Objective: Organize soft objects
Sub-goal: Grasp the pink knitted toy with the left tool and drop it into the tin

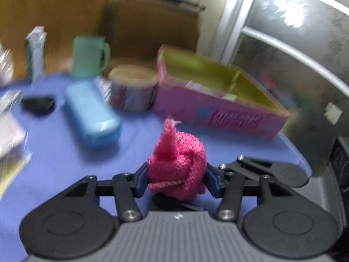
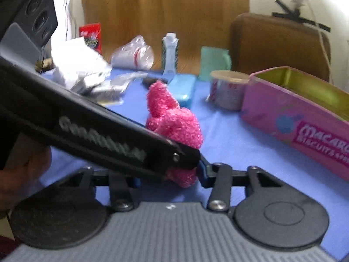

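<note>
Blue-clothed table [image 1: 65, 170] first, then the pink biscuit box [image 1: 218, 109], standing empty! Left gripper [image 1: 176, 180] clamps the pink knitted bundle [image 1: 176, 166]; right gripper [image 2: 170, 178] pinches its lower end too. Boxing remains undone.

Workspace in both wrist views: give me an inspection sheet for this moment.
Surface: table under a blue cloth.
Job's things: knotted pink knitted cloth held up off the blue cloth; open pink biscuit tin with a yellow-green inside, behind it.
Clutter: light blue hard case, green plastic mug, round lidded tub, white carton, crumpled clear plastic, papers.
Grippers: left gripper shut on the cloth; right gripper also pinches it, partly hidden by the left one.
Cables: white cord on the wall.
Surroundings: brown chair, frosted window.
</note>
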Tool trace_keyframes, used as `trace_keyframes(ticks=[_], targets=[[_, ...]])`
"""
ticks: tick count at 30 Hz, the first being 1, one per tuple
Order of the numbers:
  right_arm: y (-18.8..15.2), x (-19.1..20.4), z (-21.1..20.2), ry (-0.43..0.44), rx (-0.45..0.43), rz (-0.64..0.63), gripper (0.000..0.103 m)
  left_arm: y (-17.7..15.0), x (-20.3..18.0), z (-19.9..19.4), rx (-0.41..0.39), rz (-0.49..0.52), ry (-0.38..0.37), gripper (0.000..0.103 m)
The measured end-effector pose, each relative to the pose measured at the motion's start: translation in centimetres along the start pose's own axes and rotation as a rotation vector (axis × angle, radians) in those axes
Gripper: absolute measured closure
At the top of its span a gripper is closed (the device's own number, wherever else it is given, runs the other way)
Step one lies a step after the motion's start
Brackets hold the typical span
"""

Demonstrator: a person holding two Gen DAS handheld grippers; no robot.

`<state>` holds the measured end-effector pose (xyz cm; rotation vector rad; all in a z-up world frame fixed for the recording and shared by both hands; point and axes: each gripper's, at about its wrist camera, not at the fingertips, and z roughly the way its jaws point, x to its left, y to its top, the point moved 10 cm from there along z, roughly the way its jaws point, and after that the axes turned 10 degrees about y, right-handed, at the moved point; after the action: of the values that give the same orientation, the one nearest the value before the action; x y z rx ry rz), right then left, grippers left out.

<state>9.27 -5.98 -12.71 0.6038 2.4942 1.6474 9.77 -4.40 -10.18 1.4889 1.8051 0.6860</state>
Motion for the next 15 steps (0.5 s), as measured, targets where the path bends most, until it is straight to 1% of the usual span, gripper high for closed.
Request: trace_keyframes(ticks=[1, 2, 6, 7, 8, 9, 10, 11, 12, 13, 14, 15], targets=[[0.6, -0.4, -0.5, -0.019, -0.029, 0.002, 0.057, 1.3, -0.6, 0.0, -0.024, 0.004, -0.017, 0.051], [1.2, -1.1, -1.0, -0.038, -0.057, 0.003, 0.063, 2.4, -1.2, 0.1, -0.041, 0.011, -0.027, 0.05], [4.4, -4.8, -2.8, -0.172, -0.16, -0.007, 0.063, 7.2, -4.7, 1.9, -0.12, 0.059, -0.059, 0.049], [4.9, -6.0, -3.1, -0.207, -0.172, -0.007, 0.063, 8.2, -5.7, 2.7, -0.127, 0.062, -0.074, 0.048], [5.4, -7.4, -3.5, -0.246, -0.181, -0.002, 0.063, 8.9, -6.6, 3.5, -0.126, 0.058, -0.088, 0.045], [5.7, -8.7, -3.9, -0.28, -0.188, 0.007, 0.063, 9.6, -7.6, 4.6, -0.116, 0.053, -0.104, 0.044], [5.9, -10.2, -4.3, -0.312, -0.189, 0.021, 0.063, 10.1, -8.6, 5.6, -0.104, 0.05, -0.117, 0.041], [5.9, -11.6, -4.6, -0.344, -0.185, 0.035, 0.062, 10.5, -9.6, 6.7, -0.093, 0.052, -0.127, 0.036], [5.8, -13.0, -4.9, -0.378, -0.18, 0.05, 0.061, 10.9, -10.4, 7.7, -0.086, 0.06, -0.127, 0.033], [5.5, -14.3, -5.3, -0.41, -0.174, 0.066, 0.06, 11.0, -11.2, 8.6, -0.084, 0.073, -0.116, 0.027], [5.3, -15.6, -5.6, -0.45, -0.169, 0.082, 0.058, 11.2, -12.0, 9.7, -0.083, 0.091, -0.095, 0.019], [4.9, -17.0, -5.9, -0.493, -0.16, 0.096, 0.049, 11.3, -12.3, 10.3, -0.085, 0.102, -0.075, 0.016]])
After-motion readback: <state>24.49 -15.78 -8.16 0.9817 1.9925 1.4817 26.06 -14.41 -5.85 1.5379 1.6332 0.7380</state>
